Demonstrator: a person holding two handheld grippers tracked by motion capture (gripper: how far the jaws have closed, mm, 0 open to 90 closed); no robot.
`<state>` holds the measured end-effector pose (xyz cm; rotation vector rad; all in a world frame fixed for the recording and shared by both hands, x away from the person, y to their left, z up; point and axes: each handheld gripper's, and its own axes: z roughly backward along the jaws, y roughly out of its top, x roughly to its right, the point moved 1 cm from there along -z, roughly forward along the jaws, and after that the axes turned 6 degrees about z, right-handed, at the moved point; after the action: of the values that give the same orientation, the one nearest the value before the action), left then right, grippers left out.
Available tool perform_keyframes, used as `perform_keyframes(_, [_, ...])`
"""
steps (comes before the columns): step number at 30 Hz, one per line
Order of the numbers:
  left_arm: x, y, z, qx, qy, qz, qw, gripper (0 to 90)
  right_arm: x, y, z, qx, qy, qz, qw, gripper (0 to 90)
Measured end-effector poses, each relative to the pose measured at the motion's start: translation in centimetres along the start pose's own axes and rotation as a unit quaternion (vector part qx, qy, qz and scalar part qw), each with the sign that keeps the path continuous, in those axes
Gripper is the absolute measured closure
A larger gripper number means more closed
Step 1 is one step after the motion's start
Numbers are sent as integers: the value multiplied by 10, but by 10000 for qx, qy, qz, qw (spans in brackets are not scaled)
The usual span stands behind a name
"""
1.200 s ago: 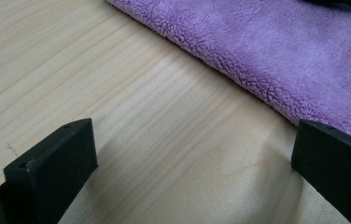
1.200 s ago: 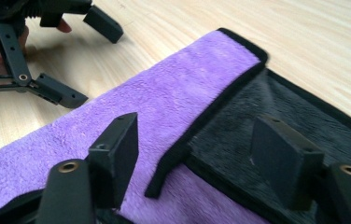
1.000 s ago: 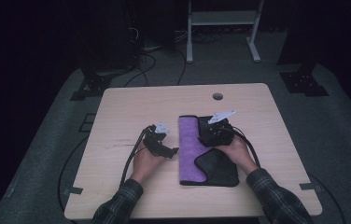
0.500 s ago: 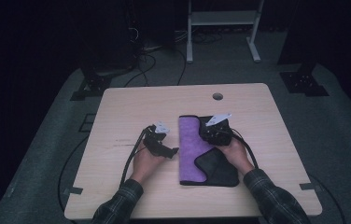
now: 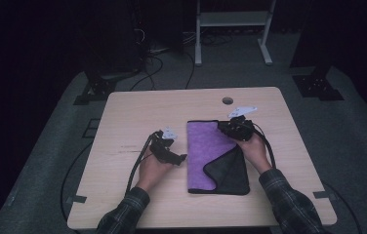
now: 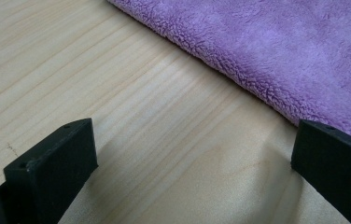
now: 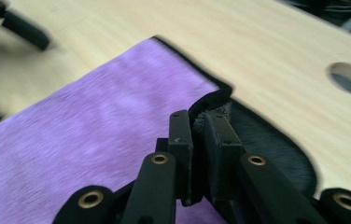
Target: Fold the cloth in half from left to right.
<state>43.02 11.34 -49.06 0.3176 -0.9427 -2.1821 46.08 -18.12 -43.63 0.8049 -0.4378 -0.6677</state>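
Purple on its upper face and dark beneath, the microfibre cloth (image 5: 212,155) lying mid-desk (image 5: 137,109) has just been clamped at its far right corner by the closing right gripper (image 7: 198,122), so folding is judged begun, a lift leftward being needed next while the left gripper (image 5: 180,158) waits, jaws apart, beside its left edge.

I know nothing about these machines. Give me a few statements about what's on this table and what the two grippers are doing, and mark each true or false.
1. The right gripper pinches an edge of the purple cloth. True.
2. The left gripper is clamped on the cloth. False: its jaws stand apart over bare table, beside the cloth.
3. The cloth's underside is dark. True.
4. The cloth hangs over the table's edge. False: it lies wholly on the tabletop.
5. The table has a round hole. True.
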Motion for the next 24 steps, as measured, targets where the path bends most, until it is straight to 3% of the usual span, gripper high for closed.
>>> perform_keyframes(5, [0, 0, 0, 2, 2, -6, 10000, 0, 20, 4, 1, 36, -225, -235, 9995, 808])
perform_keyframes(11, [0, 0, 0, -1, 6, -12, 10000, 0, 39, 2, -8, -166, -405, -458, 9980, 807])
perform_keyframes(12, [0, 0, 0, 0, 5, -12, 10000, 0, 43, -3, -14, -299, -462, -499, 9972, 804])
perform_keyframes(17, [0, 0, 0, 1, -1, -3, 10000, 0, 49, -15, -27, -483, -562, -522, 9959, 785])
perform_keyframes(18, [0, 0, 0, -1, -2, 1, 10000, 0, 51, -18, -32, -608, -770, -417, 9943, 758])
perform_keyframes(24, [0, 0, 0, 0, -2, 0, 10000, 0, 62, -28, -32, -703, -963, -526, 9915, 703])
